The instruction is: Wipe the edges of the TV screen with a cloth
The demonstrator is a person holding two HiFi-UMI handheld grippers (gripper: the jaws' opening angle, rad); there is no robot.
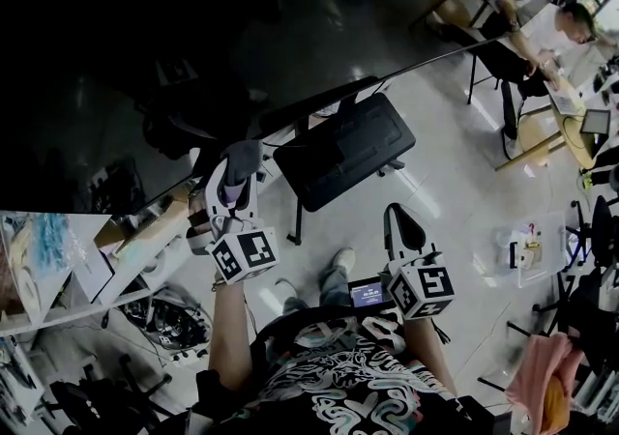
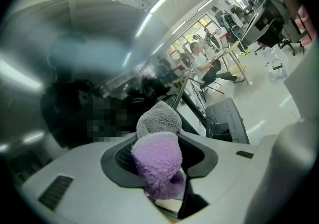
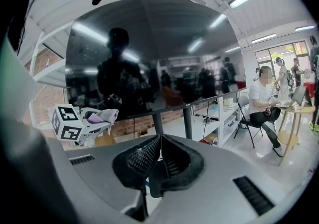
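Cloth (image 2: 157, 151), purple and grey, clamped in left gripper (image 1: 237, 170): jaws closed on it, wad sticking out past the tips. That gripper is raised to the lower edge of the TV screen (image 3: 149, 44); can't confirm the cloth touches it. Right gripper (image 3: 160, 156): jaws pressed together, nothing between them, held lower and to the right, apart from the screen and facing it

Dim head view, fisheye edges, ceiling-strip glare
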